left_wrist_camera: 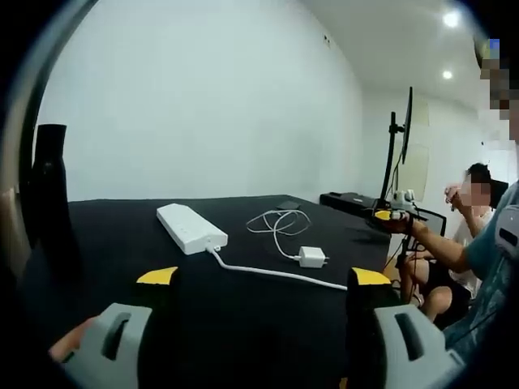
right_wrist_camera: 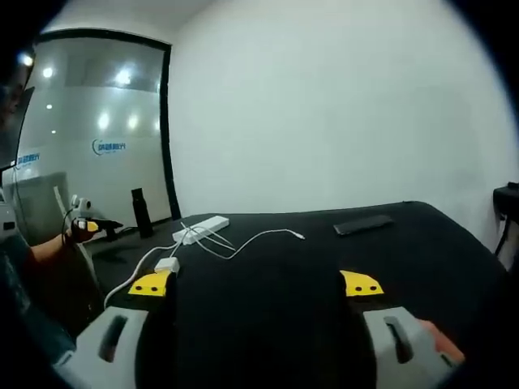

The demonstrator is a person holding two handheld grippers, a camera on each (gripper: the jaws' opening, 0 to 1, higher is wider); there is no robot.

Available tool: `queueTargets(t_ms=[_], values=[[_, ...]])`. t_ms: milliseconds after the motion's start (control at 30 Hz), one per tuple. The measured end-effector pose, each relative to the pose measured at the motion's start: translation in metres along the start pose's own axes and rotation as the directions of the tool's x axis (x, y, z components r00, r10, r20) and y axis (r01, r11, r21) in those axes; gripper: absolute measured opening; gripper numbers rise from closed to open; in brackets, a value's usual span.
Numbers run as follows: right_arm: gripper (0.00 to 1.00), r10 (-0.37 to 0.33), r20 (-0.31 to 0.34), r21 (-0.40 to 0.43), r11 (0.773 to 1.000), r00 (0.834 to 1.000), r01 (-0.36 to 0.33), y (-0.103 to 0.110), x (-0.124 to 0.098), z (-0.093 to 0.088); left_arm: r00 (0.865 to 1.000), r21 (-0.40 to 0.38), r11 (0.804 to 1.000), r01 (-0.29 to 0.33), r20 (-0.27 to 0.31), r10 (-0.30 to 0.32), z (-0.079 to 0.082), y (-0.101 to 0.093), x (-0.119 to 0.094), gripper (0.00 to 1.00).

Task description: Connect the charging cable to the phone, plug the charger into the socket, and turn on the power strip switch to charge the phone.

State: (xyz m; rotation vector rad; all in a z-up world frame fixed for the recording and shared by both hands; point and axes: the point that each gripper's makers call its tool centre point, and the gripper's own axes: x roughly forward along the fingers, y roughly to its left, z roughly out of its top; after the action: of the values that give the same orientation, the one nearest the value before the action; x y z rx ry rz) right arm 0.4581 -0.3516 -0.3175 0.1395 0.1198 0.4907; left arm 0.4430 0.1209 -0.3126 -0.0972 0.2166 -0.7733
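Both the left gripper (left_wrist_camera: 258, 279) and the right gripper (right_wrist_camera: 255, 285) have their fingers spread wide, holding and touching nothing above the black tabletop (left_wrist_camera: 243, 324). On it lie one power strip (left_wrist_camera: 190, 228) at 11 o'clock, one charger (left_wrist_camera: 312, 257) with one cable (left_wrist_camera: 276, 223) at 1 o'clock, and one phone (right_wrist_camera: 363, 224); one dark bottle (left_wrist_camera: 50, 194) stands at 9 o'clock.
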Motion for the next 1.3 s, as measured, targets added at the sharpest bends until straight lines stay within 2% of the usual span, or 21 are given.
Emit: queueTargets(t_ms=[167,267,333,367,433,467,500,600,700,833,867,900,933,967,1000,1033,1067,1100,1200,1300], values=[[0.72,0.009,-0.012,0.015,1.000,1.000,-0.009,-0.003,0.017,0.000,1.000,0.013,1.000,0.006,-0.005,-0.006,0.004,-0.001,0.008,0.77],[0.72,0.024,-0.021,0.015,1.000,0.999,-0.024,0.003,0.028,0.000,1.000,0.012,1.000,0.029,-0.010,-0.029,0.014,0.007,0.015,0.77],[0.72,0.054,-0.049,0.080,0.996,0.997,-0.050,0.007,0.037,-0.003,0.999,0.024,0.999,0.045,-0.030,-0.044,0.020,0.011,0.020,0.75],[0.72,0.068,-0.063,0.175,0.983,0.996,-0.056,0.005,0.044,-0.004,0.998,0.027,0.998,0.053,-0.037,-0.052,0.022,0.012,0.023,0.73],[0.64,0.065,-0.047,0.270,0.962,0.997,-0.050,-0.001,0.054,-0.001,0.996,0.022,0.998,0.065,-0.057,-0.064,0.026,0.015,0.029,0.69],[0.62,0.054,-0.040,0.326,0.944,0.998,-0.038,-0.007,0.061,0.001,0.995,0.021,0.997,0.076,-0.063,-0.075,0.033,0.024,0.035,0.69],[0.61,0.053,-0.034,0.343,0.939,0.998,-0.039,-0.010,0.066,0.003,0.994,0.022,0.996,0.084,-0.066,-0.082,0.037,0.026,0.039,0.69],[0.61,0.044,0.005,0.301,0.952,0.999,-0.044,-0.018,0.080,0.015,0.991,0.028,0.993,0.116,-0.065,-0.114,0.050,0.030,0.056,0.72],[0.61,0.036,0.001,0.275,0.961,0.999,-0.035,-0.017,0.089,0.019,0.986,0.071,0.987,0.144,-0.100,-0.136,0.066,0.037,0.087,0.71],[0.61,0.014,-0.026,0.236,0.972,1.000,-0.008,-0.040,0.095,0.020,0.974,0.123,0.971,0.203,-0.127,-0.188,0.091,0.044,0.138,0.69],[0.61,0.011,-0.029,0.233,0.972,1.000,-0.004,-0.045,0.097,0.021,0.968,0.130,0.967,0.221,-0.152,-0.200,0.093,0.037,0.156,0.67],[0.61,0.006,-0.033,0.232,0.973,0.999,0.001,-0.049,0.099,0.022,0.964,0.137,0.963,0.233,-0.162,-0.211,0.096,0.037,0.169,0.65],[0.61,0.000,-0.033,0.236,0.972,0.999,0.008,-0.053,0.100,0.024,0.960,0.142,0.959,0.246,-0.170,-0.221,0.103,0.046,0.187,0.65],[0.60,-0.011,-0.029,0.256,0.966,1.000,0.018,-0.060,0.102,0.026,0.959,0.138,0.957,0.255,-0.166,-0.231,0.107,0.046,0.199,0.65],[0.60,-0.015,-0.025,0.276,0.961,1.000,0.021,-0.062,0.102,0.028,0.950,0.119,0.950,0.287,-0.159,-0.268,0.112,0.042,0.217,0.63],[0.60,-0.023,-0.027,0.302,0.953,0.999,0.030,-0.064,0.103,0.029,0.944,0.096,0.947,0.306,-0.158,-0.289,0.115,0.039,0.229,0.62],[0.59,-0.022,-0.031,0.310,0.950,0.999,0.030,-0.066,0.103,0.031,0.931,0.075,0.939,0.336,-0.177,-0.319,0.115,0.034,0.245,0.62],[0.59,-0.018,-0.038,0.311,0.950,0.999,0.029,-0.066,0.103,0.034,0.923,0.076,0.933,0.351,-0.198,-0.331,0.108,0.008,0.258,0.62],[0.59,-0.046,-0.116,0.253,0.965,0.992,0.074,-0.077,0.099,0.034,0.909,0.107,0.925,0.365,-0.255,-0.330,0.102,-0.001,0.298,0.60],[0.60,-0.058,-0.156,0.238,0.967,0.986,0.094,-0.081,0.095,0.039,0.898,0.093,0.914,0.396,-0.247,-0.364,0.100,-0.011,0.336,0.60]])
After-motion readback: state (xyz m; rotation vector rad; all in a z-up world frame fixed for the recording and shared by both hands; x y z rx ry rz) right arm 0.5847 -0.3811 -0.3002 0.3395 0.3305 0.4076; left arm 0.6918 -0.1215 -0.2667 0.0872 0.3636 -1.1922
